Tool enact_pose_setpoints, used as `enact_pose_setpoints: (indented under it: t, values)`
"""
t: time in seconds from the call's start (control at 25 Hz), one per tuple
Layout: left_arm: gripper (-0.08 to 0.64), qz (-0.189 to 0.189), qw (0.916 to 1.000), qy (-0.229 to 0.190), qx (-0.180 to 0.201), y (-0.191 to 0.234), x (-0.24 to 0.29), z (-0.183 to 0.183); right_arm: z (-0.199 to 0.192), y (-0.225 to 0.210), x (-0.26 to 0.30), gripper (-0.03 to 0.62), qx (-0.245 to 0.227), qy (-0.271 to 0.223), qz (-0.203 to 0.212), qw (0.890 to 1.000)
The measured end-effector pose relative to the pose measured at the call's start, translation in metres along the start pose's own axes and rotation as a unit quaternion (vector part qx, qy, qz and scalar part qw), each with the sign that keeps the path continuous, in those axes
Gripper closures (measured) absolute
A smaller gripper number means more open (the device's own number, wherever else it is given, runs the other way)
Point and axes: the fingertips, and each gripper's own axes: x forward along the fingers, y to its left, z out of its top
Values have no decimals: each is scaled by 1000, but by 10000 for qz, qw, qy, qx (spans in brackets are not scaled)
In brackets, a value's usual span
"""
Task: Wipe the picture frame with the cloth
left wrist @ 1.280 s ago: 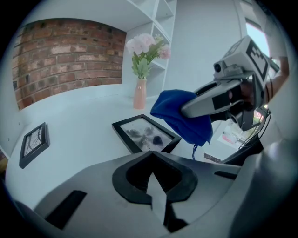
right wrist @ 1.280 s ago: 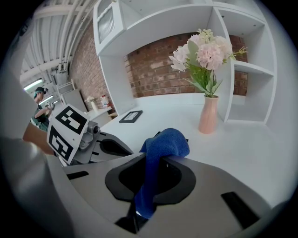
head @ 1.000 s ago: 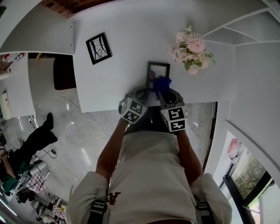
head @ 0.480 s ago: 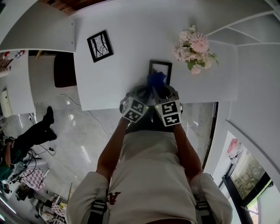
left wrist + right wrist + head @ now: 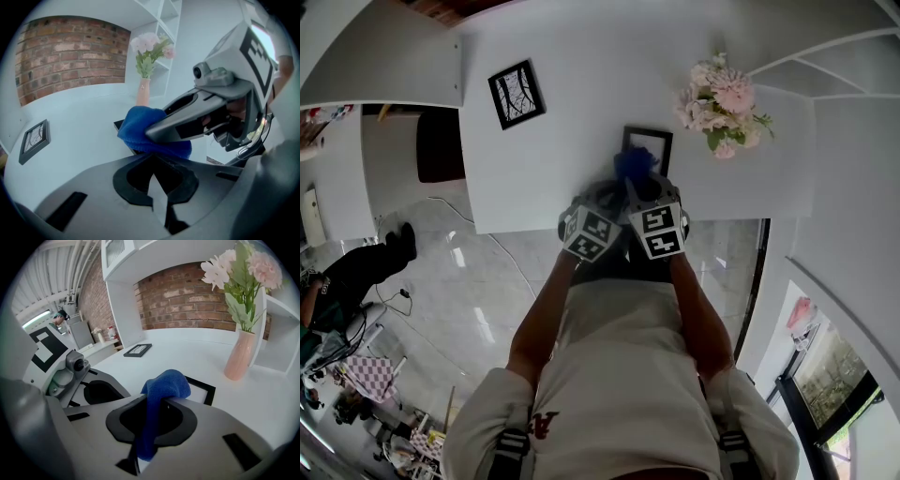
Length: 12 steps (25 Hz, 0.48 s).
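Note:
A black picture frame (image 5: 649, 145) lies flat on the white table (image 5: 544, 178), near its front edge. My right gripper (image 5: 637, 186) is shut on a blue cloth (image 5: 635, 164), and the cloth's bunched end rests on the frame's near side. In the right gripper view the cloth (image 5: 161, 390) hangs down between the jaws, with the frame (image 5: 204, 389) just beyond. My left gripper (image 5: 605, 199) sits close beside the right one at the frame's near left corner. Its jaws meet with nothing seen between them. From the left gripper view the cloth (image 5: 140, 129) covers most of the frame (image 5: 119, 125).
A second black frame (image 5: 515, 94) lies at the table's far left. A pink vase of flowers (image 5: 724, 101) stands right of the wiped frame. White shelving (image 5: 853, 66) runs along the right. A person (image 5: 352, 281) is on the floor at the left.
The right gripper has moved left and forward with the cloth across the frame, closing up against the left gripper. The left gripper has hardly moved.

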Motion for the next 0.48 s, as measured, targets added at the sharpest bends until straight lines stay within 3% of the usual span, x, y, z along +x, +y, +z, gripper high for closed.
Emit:
enact_pose_setpoints:
  t: [0.48]
  values:
    - [560,33,10000,31,-44,1,-2,1,-10,-3,10,558,-202,148,-29,9997]
